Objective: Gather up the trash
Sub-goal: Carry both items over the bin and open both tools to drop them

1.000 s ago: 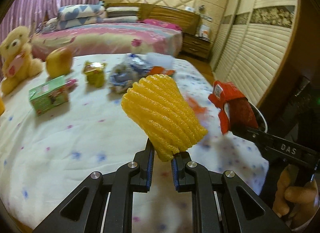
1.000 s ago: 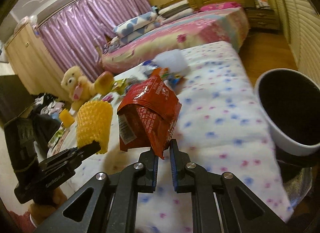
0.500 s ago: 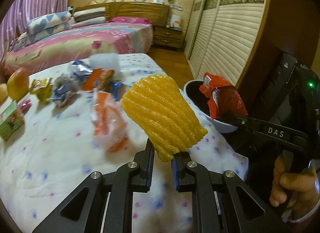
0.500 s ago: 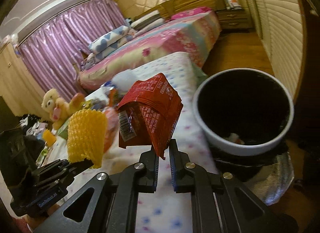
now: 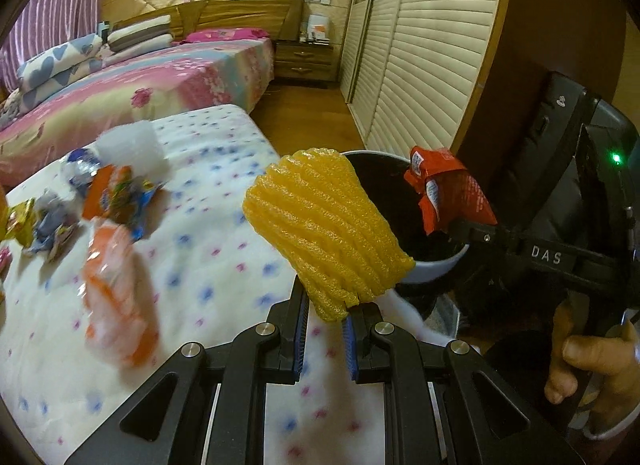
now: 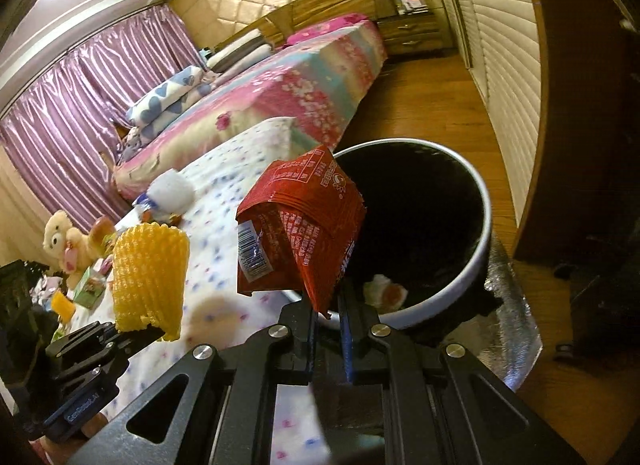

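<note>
While the right tool (image 6: 328, 315) pinches a red snack bag (image 6: 304, 233) over the rim of a white bin (image 6: 472, 265) holding a few scraps (image 6: 386, 291), the left tool (image 5: 326, 315) pinches yellow foam netting (image 5: 324, 225) above the bed's (image 5: 208, 265) near right edge, left of the bin.

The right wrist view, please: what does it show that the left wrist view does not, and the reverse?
Only the right wrist view shows a cream teddy bear and crumpled scraps inside the bin. Only the left shows a hand gripping the other tool. Both share the yellow foam fruit net, red snack packet and white-rimmed black bin.
</note>
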`<move>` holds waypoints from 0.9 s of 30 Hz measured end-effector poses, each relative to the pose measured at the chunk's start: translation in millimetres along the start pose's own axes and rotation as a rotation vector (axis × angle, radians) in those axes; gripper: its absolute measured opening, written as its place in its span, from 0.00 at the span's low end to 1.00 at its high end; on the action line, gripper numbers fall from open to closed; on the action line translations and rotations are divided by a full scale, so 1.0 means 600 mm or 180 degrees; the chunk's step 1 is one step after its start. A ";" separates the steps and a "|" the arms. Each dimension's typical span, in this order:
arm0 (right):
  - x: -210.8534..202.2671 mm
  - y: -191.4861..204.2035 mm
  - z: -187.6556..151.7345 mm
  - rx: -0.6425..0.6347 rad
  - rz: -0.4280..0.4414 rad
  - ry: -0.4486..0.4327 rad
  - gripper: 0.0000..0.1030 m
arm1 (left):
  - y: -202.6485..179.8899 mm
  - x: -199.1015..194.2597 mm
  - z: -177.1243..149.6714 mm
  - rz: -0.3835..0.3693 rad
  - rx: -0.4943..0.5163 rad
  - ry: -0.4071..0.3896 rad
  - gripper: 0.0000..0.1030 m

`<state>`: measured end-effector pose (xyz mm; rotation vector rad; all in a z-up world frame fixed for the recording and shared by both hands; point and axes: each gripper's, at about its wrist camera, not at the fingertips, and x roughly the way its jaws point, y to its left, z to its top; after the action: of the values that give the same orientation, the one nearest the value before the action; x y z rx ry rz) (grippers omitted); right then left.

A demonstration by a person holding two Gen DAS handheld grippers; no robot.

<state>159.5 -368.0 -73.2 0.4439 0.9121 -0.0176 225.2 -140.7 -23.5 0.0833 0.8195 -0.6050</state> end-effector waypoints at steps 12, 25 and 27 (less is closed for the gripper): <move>0.019 -0.043 0.022 0.0115 -0.0129 0.0038 0.09 | -0.021 0.075 0.052 -0.0068 0.0035 0.0076 0.14; 0.030 -0.054 0.043 0.0181 -0.0185 0.0077 0.10 | -0.036 0.137 0.085 -0.0089 0.0069 0.0201 0.14; 0.033 -0.057 0.047 0.0186 -0.0197 0.0081 0.10 | -0.039 0.143 0.089 -0.0092 0.0082 0.0212 0.14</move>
<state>186.1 -406.2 -85.7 0.4710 0.9521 -0.0955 292.9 -216.6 -43.9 0.1158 0.8787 -0.6430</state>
